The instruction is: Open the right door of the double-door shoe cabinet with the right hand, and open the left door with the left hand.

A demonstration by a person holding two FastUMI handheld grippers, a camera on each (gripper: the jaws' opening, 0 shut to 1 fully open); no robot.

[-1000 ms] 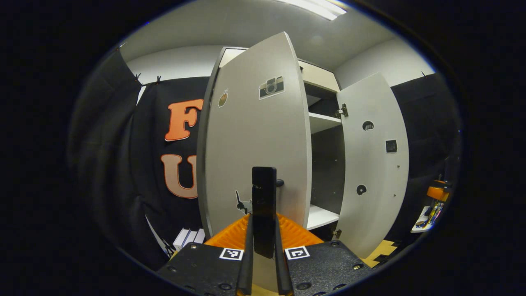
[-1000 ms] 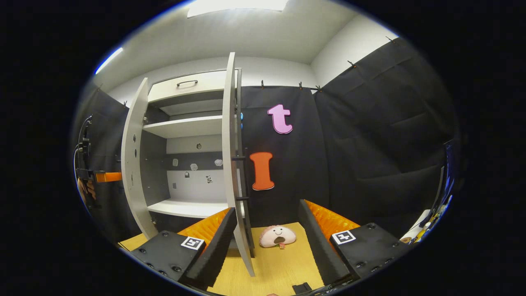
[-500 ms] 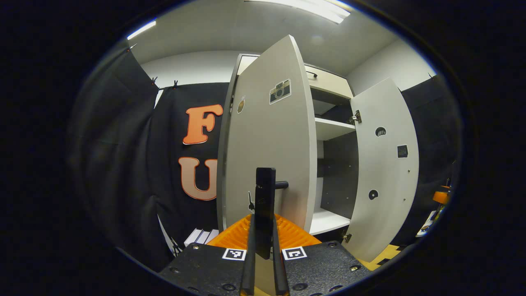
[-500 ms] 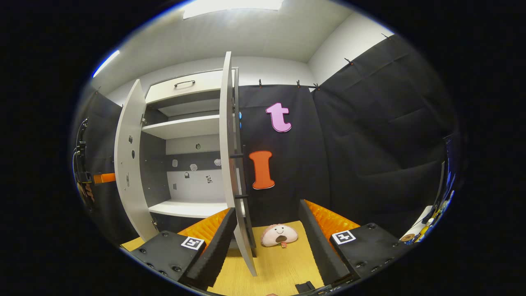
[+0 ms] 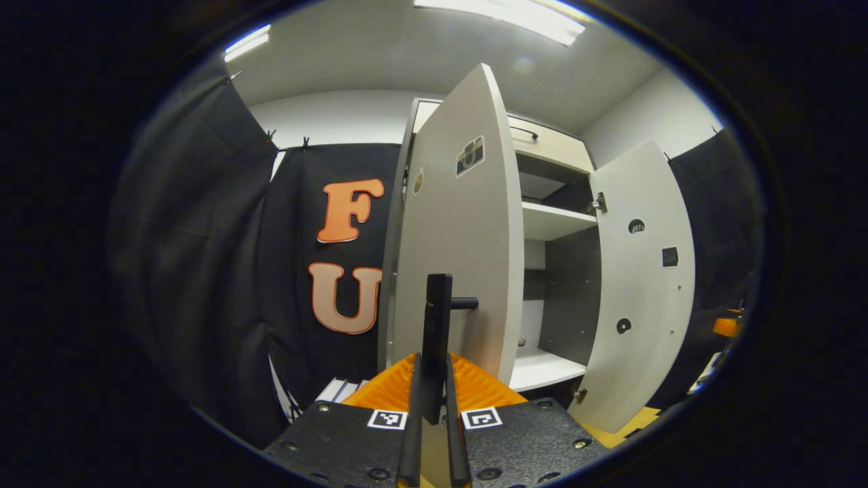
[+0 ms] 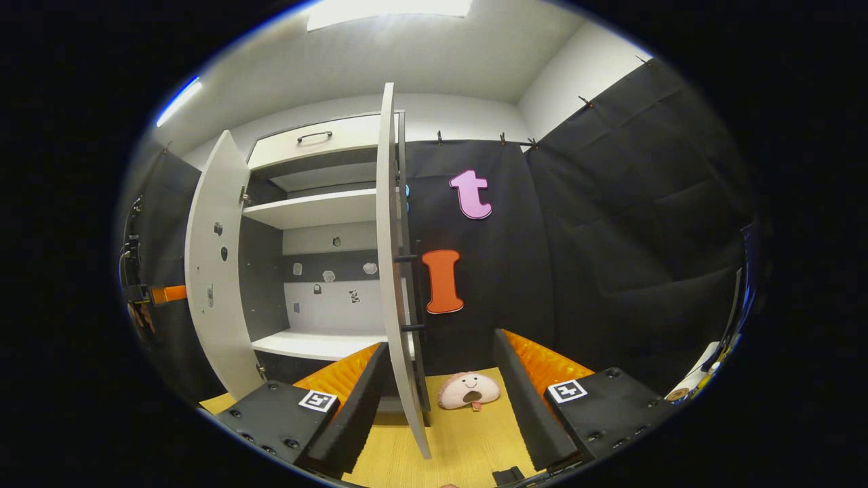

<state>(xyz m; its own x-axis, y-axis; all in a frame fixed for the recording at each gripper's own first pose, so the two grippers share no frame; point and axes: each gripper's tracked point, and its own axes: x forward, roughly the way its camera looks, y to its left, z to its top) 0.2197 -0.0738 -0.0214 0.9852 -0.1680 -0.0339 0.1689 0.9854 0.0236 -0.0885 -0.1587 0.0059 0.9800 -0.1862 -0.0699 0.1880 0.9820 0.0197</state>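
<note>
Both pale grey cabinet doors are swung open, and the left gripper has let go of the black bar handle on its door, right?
Not quite. Both pale grey cabinet doors are open, but the left gripper view shows the left gripper shut on the black bar handle.

White ceiling w/ strip light (image 5: 502,12), black cloth walls (image 6: 630,224), wood floor (image 6: 468,440).

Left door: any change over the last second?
The left door swung further open, pulled by the left gripper, which stays clamped on its handle. The right gripper stays open, and the right door stays wide open.
</note>
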